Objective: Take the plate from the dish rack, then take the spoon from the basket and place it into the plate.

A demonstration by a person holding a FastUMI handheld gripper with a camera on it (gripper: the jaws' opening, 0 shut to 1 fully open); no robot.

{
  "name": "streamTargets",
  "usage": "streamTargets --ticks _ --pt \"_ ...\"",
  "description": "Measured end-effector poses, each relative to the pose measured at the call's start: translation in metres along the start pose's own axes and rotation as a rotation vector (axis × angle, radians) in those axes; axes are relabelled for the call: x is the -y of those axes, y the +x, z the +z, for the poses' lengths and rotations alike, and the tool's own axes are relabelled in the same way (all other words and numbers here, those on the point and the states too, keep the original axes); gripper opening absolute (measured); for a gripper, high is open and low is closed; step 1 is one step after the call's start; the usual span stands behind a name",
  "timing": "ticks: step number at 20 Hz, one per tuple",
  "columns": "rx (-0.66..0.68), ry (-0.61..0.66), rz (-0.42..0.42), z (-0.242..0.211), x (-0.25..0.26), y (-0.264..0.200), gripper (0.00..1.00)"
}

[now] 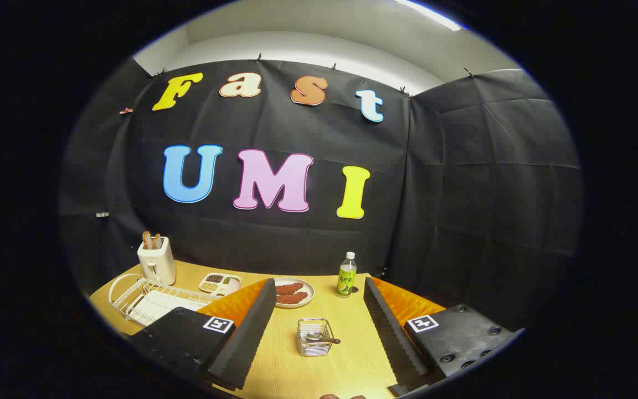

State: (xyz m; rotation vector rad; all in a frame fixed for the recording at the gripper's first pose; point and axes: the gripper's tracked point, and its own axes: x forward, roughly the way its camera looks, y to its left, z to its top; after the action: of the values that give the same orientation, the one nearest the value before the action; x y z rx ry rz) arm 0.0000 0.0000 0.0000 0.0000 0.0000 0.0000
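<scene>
Spoon (322,337) and basket (314,336) sit together on the wooden table (346,366): the spoon lies inside the small wire basket, its bowl toward the left and its dark handle end poking out over the right rim. The basket stands between the two fingers of the gripper (317,338), touching neither. The fingers are spread wide and hold nothing; their ridged black pads (247,338) face each other across the basket.

White wire dish rack (150,299) stands at the left side of the table, beyond the left finger, on a white drip tray. Whether a plate stands in its slots cannot be made out, since the rack is small and partly hidden behind the gripper body.

Beyond the fingers, near the wall, a round plate (294,292) carries two reddish-brown pieces of food. Its left edge is hidden by the tip of the left finger. Left of it a divided snack tray (220,283) holds dark and pale bits in separate compartments. A white toaster (157,260) behind the rack has two brown slices standing up in its slots. A green-labelled bottle (346,275) with a white cap stands upright just right of the round plate.
</scene>
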Motion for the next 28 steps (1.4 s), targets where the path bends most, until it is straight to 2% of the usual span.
streamTargets --ticks 8,20,28 --pt "0.013 0.029 0.019 0.008 -0.008 0.004 0.97" --pt "-0.067 0.041 0.064 -0.006 -0.025 0.013 0.97" --pt "-0.161 0.051 0.157 -0.009 -0.078 0.053 0.97"
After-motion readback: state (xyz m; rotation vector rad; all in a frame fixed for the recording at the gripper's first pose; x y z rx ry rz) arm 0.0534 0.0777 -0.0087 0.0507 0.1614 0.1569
